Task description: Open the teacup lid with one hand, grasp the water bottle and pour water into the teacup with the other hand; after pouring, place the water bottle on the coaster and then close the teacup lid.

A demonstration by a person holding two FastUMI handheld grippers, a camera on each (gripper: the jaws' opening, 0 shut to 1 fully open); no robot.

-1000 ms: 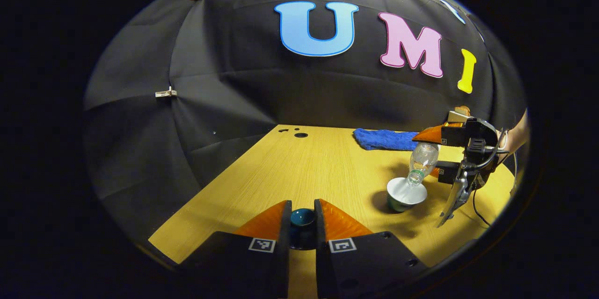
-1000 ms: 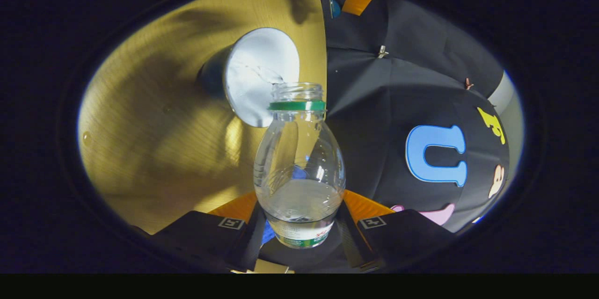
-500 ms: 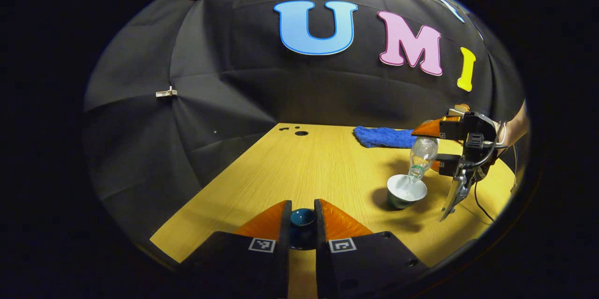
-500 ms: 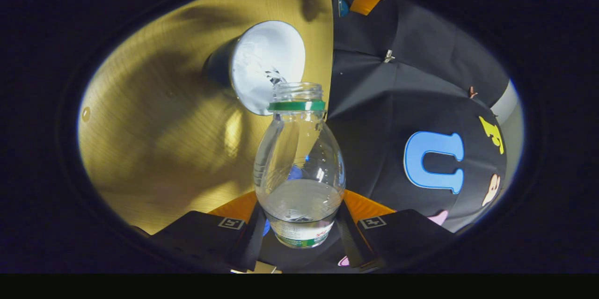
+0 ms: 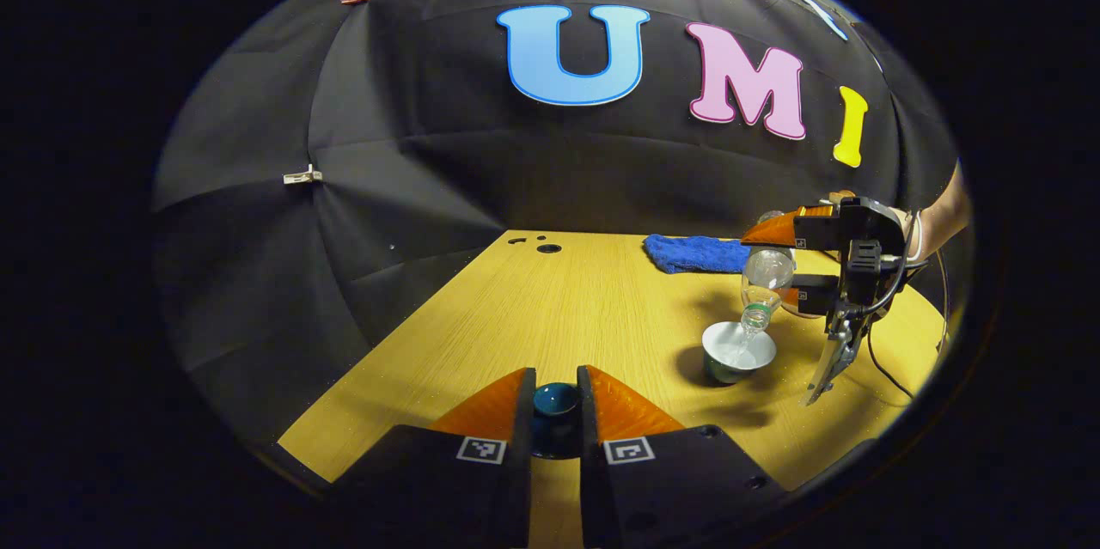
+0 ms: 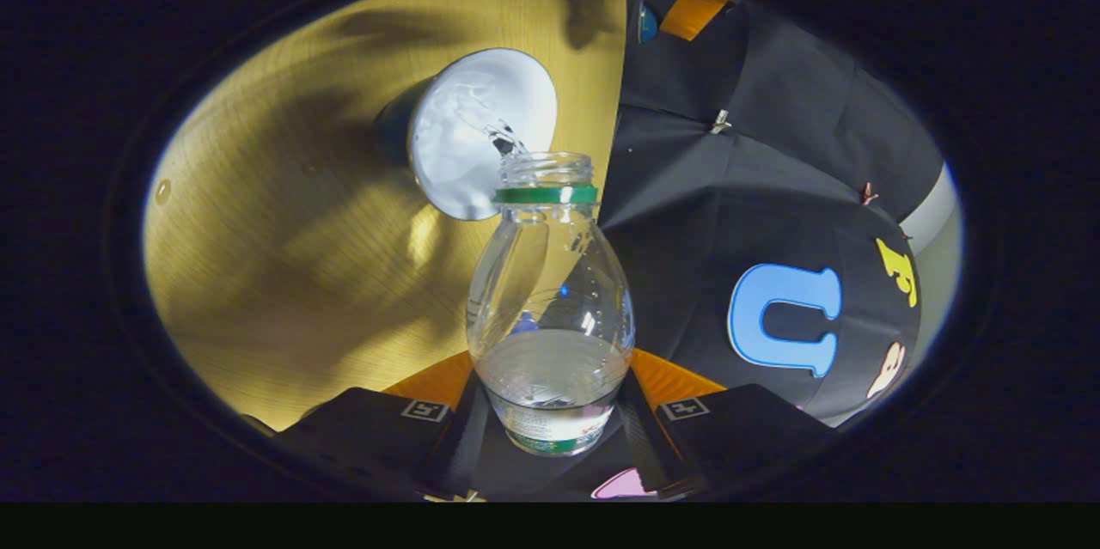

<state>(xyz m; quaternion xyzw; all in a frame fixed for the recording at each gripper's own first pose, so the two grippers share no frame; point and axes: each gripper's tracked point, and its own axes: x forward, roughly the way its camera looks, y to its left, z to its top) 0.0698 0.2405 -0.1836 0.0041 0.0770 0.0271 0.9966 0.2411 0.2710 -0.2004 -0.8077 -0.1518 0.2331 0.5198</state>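
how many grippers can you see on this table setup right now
2. The left gripper sits low at the near table edge, jaws shut on the teacup lid. The right gripper is over the far right, tilting the water bottle above the teacup.

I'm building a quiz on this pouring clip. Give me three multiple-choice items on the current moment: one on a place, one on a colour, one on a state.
1. Where does the blue cloth lie?
A. At the table's far edge, by the wall
B. Under the teacup
C. Between the left hand-held gripper's fingers

2. What colour is the ring on the bottle's neck?
A. Red
B. Green
C. Yellow

3. What is the state of the teacup?
A. Lidded
B. Tipped on its side
C. Open, with water running in

Answers:
1. A: the left gripper view shows the cloth at the far edge, beyond the teacup.
2. B: the right gripper view shows a green ring below the open mouth.
3. C: the left hand-held gripper holds the lid, and the right hand-held gripper tilts the bottle so water streams into the cup.
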